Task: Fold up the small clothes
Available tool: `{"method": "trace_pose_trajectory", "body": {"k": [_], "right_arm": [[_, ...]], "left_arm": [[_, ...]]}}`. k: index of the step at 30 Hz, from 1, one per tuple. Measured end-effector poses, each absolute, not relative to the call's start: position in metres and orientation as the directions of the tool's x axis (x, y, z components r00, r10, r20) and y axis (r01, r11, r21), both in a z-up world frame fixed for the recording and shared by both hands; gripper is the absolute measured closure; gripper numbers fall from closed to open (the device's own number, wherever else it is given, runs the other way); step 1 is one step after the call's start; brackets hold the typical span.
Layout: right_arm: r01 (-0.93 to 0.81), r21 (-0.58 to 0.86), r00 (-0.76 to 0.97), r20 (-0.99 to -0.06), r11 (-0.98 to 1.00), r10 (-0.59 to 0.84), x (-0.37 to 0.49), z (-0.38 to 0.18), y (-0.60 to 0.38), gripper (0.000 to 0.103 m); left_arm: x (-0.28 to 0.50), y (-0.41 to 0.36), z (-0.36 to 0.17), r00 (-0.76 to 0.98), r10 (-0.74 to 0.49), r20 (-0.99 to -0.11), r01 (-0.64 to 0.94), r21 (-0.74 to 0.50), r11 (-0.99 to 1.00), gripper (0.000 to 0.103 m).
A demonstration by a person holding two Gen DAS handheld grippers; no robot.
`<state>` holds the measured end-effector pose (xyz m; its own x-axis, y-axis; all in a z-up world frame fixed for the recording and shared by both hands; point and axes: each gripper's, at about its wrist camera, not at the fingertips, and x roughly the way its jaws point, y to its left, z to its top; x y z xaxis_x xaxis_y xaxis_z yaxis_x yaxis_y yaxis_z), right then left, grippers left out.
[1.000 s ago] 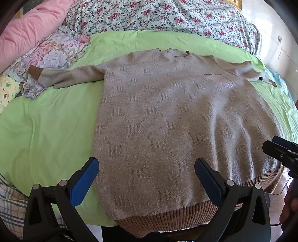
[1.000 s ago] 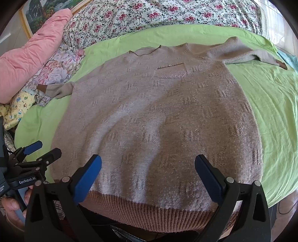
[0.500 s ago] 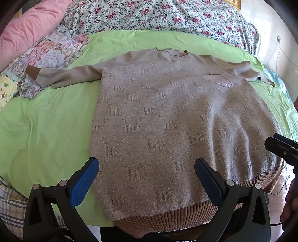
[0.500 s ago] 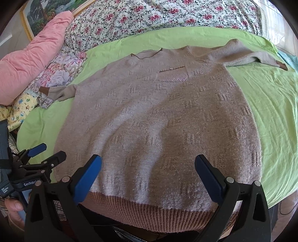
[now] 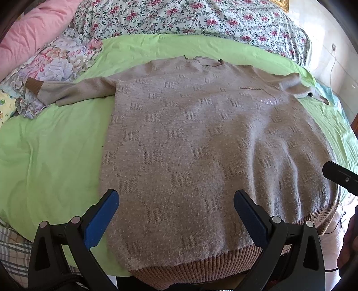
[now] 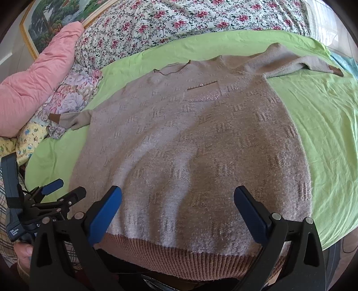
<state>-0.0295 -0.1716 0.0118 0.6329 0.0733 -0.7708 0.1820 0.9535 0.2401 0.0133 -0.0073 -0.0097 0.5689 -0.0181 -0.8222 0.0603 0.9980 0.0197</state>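
A beige knitted sweater [image 5: 201, 143] with a brown ribbed hem lies flat, front up, on the green sheet [image 5: 49, 143]. It also fills the right wrist view [image 6: 197, 145]. Its left sleeve [image 5: 73, 90] stretches out to the left; its right sleeve [image 6: 290, 63] lies bent at the far right. My left gripper [image 5: 175, 203] is open and empty above the hem's left part. My right gripper [image 6: 177, 201] is open and empty above the hem's right part. The left gripper also shows at the left edge of the right wrist view [image 6: 60, 190].
A pink pillow [image 6: 33, 85] and floral bedding [image 5: 190, 15] lie at the far side. Small patterned clothes [image 5: 56, 62] are piled at the left by the sleeve cuff. The bed's near edge runs just under the hem. A framed picture [image 6: 56, 20] hangs behind.
Both grippers have moved slightly forward over the sweater's hem. Both stay open. The sweater has not moved.
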Motion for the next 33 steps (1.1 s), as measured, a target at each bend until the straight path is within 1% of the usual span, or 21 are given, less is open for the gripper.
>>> {"method": "trace_pose_trajectory", "body": {"k": [4, 9, 13, 15, 18, 19, 21, 23, 25, 27, 30, 33], "right_arm": [[0.19, 0.251, 0.636, -0.768, 0.949, 0.076, -0.028, 0.013, -0.18, 0.003], [0.223, 0.237, 0.639, -0.768, 0.946, 0.042, -0.022, 0.021, -0.201, 0.003], [0.268, 0.257, 0.671, -0.741, 0.928, 0.012, -0.017, 0.029, -0.235, 0.003], [0.291, 0.25, 0.67, -0.742, 0.923, -0.01, -0.012, 0.034, -0.253, 0.003], [0.334, 0.288, 0.686, -0.727, 0.898, -0.021, -0.004, 0.04, -0.29, 0.003], [0.349, 0.281, 0.671, -0.741, 0.894, -0.029, 0.0, 0.042, -0.298, 0.003], [0.364, 0.297, 0.678, -0.735, 0.883, -0.032, 0.006, 0.047, -0.318, 0.003], [0.383, 0.324, 0.698, -0.715, 0.865, -0.041, 0.014, 0.051, -0.343, 0.005], [0.416, 0.329, 0.708, -0.702, 0.848, -0.075, 0.02, 0.059, -0.37, 0.013], [0.444, 0.339, 0.709, -0.699, 0.83, -0.093, 0.03, 0.063, -0.394, 0.017], [0.483, 0.34, 0.716, -0.683, 0.807, -0.141, 0.04, 0.072, -0.438, 0.018], [0.545, 0.329, 0.694, -0.694, 0.771, -0.194, 0.052, 0.077, -0.487, 0.021]], "left_arm": [[0.021, -0.008, -0.01, 0.577, -0.017, -0.816, 0.055, 0.018, 0.998, 0.0], [0.038, -0.012, -0.008, 0.586, -0.011, -0.81, 0.061, 0.031, 0.998, 0.001], [0.056, -0.013, -0.001, 0.62, -0.021, -0.785, 0.061, 0.021, 0.998, 0.001], [0.068, -0.013, 0.004, 0.632, -0.03, -0.774, 0.062, 0.012, 0.998, 0.001], [0.088, -0.015, 0.01, 0.636, -0.025, -0.771, 0.06, 0.017, 0.998, 0.001], [0.095, -0.015, 0.012, 0.637, -0.022, -0.771, 0.057, 0.018, 0.998, 0.001], [0.108, -0.015, 0.017, 0.639, -0.022, -0.769, 0.049, 0.012, 0.999, 0.001], [0.121, -0.015, 0.021, 0.64, -0.018, -0.768, 0.042, 0.011, 0.999, 0.001], [0.135, -0.016, 0.025, 0.643, -0.005, -0.766, 0.036, 0.023, 0.999, 0.001], [0.145, -0.018, 0.026, 0.645, 0.008, -0.765, 0.034, 0.04, 0.999, 0.001], [0.162, -0.022, 0.026, 0.645, 0.025, -0.763, 0.034, 0.062, 0.998, 0.001], [0.178, -0.024, 0.025, 0.644, 0.038, -0.764, 0.034, 0.078, 0.996, 0.001]]}}
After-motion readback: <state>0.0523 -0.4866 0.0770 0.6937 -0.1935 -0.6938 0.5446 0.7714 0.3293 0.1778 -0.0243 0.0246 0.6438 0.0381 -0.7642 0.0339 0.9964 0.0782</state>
